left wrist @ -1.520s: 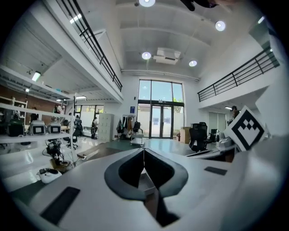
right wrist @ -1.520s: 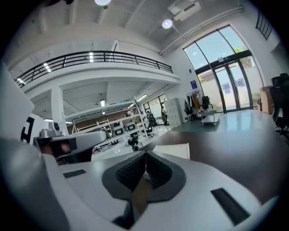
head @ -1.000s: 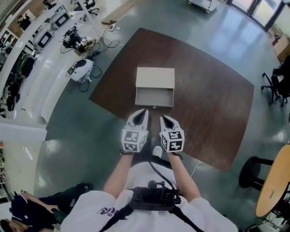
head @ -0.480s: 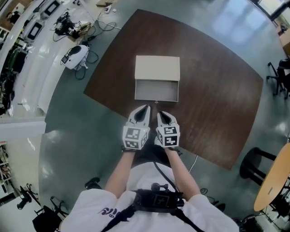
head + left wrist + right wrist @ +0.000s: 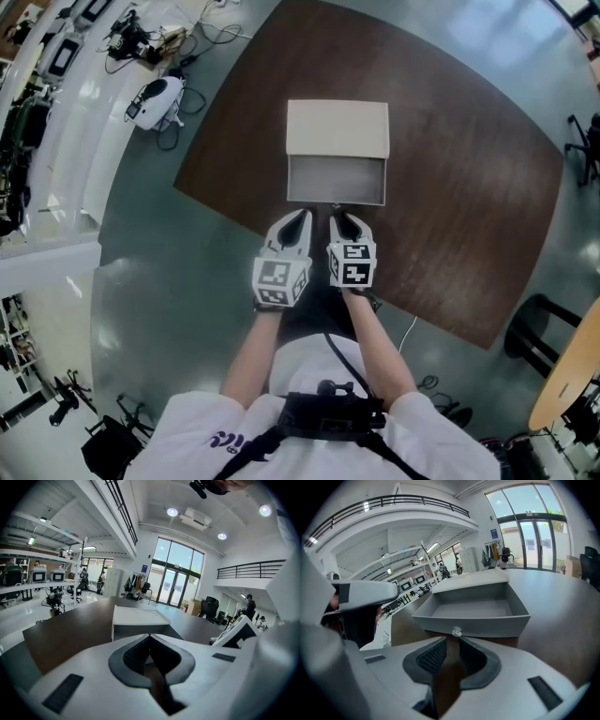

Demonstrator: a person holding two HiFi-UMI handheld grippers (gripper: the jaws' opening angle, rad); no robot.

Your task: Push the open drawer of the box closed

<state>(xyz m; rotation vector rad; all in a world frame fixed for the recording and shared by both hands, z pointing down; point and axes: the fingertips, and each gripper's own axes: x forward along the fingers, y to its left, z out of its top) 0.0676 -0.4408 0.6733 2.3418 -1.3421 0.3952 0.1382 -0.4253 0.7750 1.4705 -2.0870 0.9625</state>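
A cream box (image 5: 337, 128) stands on the dark brown table (image 5: 469, 187). Its grey drawer (image 5: 336, 180) is pulled out toward me and empty. A small knob (image 5: 336, 205) sits on the drawer's front. My right gripper (image 5: 343, 218) is just in front of that knob, jaws a narrow gap apart, holding nothing. In the right gripper view the knob (image 5: 456, 631) sits right above the right gripper (image 5: 453, 641), on the drawer (image 5: 473, 620). My left gripper (image 5: 300, 217) is beside it to the left, shut and empty. In the left gripper view the left gripper (image 5: 149, 637) faces the box (image 5: 136, 616).
White benches with equipment and cables run along the left, and a white device (image 5: 155, 98) lies on the floor there. A black stool (image 5: 539, 328) and a round wooden table (image 5: 572, 394) stand at the right. The table's near edge passes under my grippers.
Both grippers have moved forward to the drawer's front. The right gripper's tips now sit at the knob. The drawer is as far out as before.
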